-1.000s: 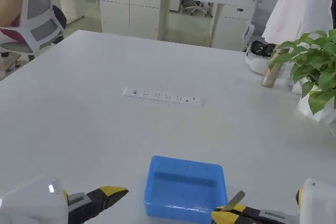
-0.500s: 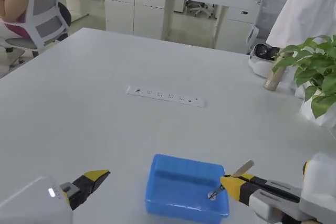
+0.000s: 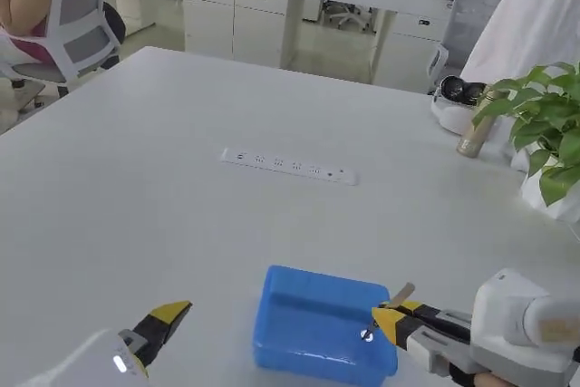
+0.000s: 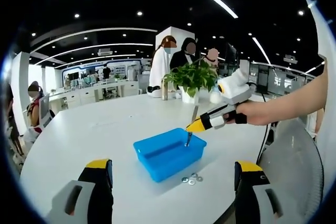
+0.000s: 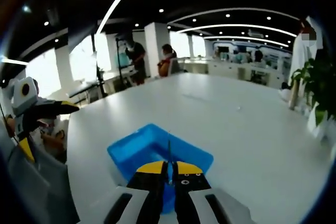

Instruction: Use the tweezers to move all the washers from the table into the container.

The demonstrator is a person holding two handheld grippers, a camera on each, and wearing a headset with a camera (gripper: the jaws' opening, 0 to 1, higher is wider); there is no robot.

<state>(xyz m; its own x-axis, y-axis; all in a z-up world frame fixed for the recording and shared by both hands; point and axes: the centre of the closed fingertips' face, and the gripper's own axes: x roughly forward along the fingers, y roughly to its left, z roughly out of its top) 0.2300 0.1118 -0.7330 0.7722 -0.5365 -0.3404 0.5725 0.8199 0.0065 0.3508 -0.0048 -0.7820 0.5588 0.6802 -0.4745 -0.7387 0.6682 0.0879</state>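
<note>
The blue container stands near the table's front edge. My right gripper is shut on metal tweezers, whose tips hang over the container's right side with a small grey washer at them. In the right gripper view the tweezers stick out from the shut jaws above the container. My left gripper hovers left of the container, open and holding nothing. In the left gripper view, three washers lie on the table in front of the container.
A white power strip lies mid-table. A potted plant, a brass-coloured bottle and a white device stand at the right edge. A person sits in a chair far left. People stand beyond the table.
My right gripper has come up and leftward, bringing the tweezers' tips over the container's right side. The left gripper stays low at the left.
</note>
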